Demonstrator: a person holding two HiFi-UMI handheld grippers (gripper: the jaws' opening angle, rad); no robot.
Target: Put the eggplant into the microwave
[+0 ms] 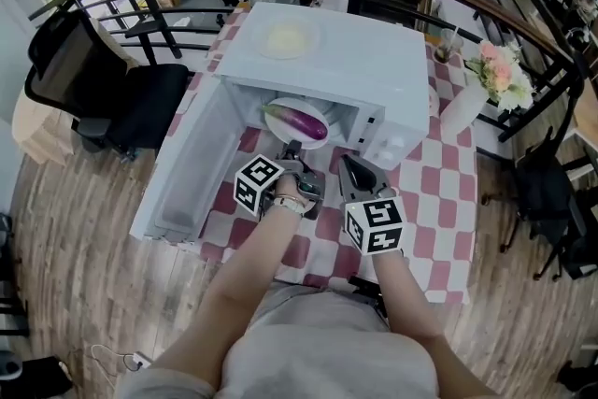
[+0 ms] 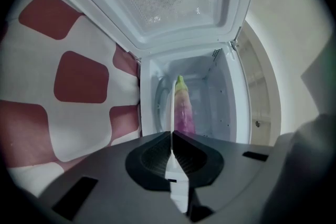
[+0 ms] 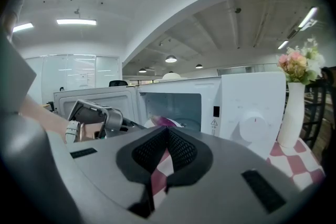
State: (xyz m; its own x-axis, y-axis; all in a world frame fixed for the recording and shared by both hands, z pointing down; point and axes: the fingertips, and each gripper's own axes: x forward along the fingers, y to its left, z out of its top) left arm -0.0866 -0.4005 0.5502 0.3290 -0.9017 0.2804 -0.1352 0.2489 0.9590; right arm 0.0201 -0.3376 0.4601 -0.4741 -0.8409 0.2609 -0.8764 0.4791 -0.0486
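Note:
The purple eggplant (image 1: pixel 299 122) with a green stem lies on a white plate (image 1: pixel 277 104) inside the white microwave (image 1: pixel 374 61), whose door (image 1: pixel 187 173) hangs wide open to the left. My left gripper (image 1: pixel 292 149) is shut and empty just in front of the opening, pointing in. In the left gripper view the eggplant (image 2: pixel 184 107) lies straight ahead, beyond the touching jaws of the left gripper (image 2: pixel 172 135). My right gripper (image 1: pixel 353 165) is shut with nothing in it, beside the left one and facing the microwave front (image 3: pixel 252 113). From the right gripper (image 3: pixel 168 128) the eggplant (image 3: pixel 167 121) shows in the cavity.
The microwave stands on a red-and-white checkered tablecloth (image 1: pixel 439 192). A white vase of flowers (image 1: pixel 464 107) is at its right, also seen in the right gripper view (image 3: pixel 290 113). A pale dish (image 1: pixel 285 37) rests on the microwave top. A black chair (image 1: pixel 93 79) and curved railing (image 1: pixel 523 23) surround the table.

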